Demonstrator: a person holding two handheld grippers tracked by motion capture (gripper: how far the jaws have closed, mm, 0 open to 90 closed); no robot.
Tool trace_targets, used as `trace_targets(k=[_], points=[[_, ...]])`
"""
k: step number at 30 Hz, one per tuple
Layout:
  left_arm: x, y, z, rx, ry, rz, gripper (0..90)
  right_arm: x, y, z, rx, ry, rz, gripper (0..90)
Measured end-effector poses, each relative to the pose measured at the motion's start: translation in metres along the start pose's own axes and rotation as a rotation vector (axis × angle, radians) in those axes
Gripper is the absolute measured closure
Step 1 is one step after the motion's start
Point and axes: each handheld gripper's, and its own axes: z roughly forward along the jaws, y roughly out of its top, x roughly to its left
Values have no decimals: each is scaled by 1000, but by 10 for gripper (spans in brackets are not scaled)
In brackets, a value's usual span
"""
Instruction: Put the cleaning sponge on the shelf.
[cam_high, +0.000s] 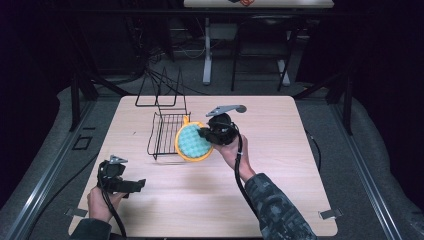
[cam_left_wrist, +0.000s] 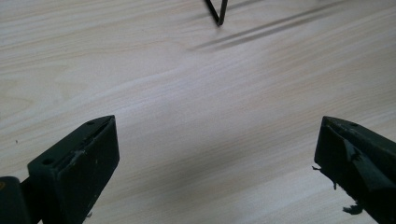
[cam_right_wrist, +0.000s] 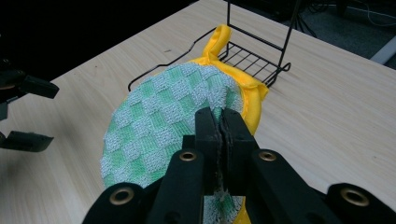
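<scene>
A round pot holder (cam_high: 192, 142) (cam_right_wrist: 168, 121), green-and-white checked with a yellow border and a yellow loop, hangs above the table by the black wire rack (cam_high: 167, 132) (cam_right_wrist: 254, 58). My right gripper (cam_high: 206, 134) (cam_right_wrist: 220, 123) is shut on the pot holder's edge, jaws pressed together over the cloth. My left gripper (cam_high: 136, 185) (cam_left_wrist: 215, 154) hovers low over the bare wood near the table's front left, jaws wide apart with nothing between them. The left gripper (cam_right_wrist: 28, 112) also appears at the far left of the right gripper view.
The wooden table (cam_high: 280, 150) has bare wood to the right and front of the rack. A corner of the rack's wire foot (cam_left_wrist: 217, 14) shows at the top of the left gripper view. Dark floor, cables and another table's legs (cam_high: 207, 55) lie beyond the far edge.
</scene>
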Motion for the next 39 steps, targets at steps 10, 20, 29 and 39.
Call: trace_targets(k=[10,20,29,39], points=[[2,0,-1,-9,1,-2,0,8,6,23,3,1,7,872],[1,1,-1,-11,-2,1,0,14,7,46,10,-6,21,871],[2,2,-2,-13,-7,8,0,21,9,76,31,-66,34,872],[2,2,-1,-14,-13,10,0,17,10,101,17,-109,116,871]])
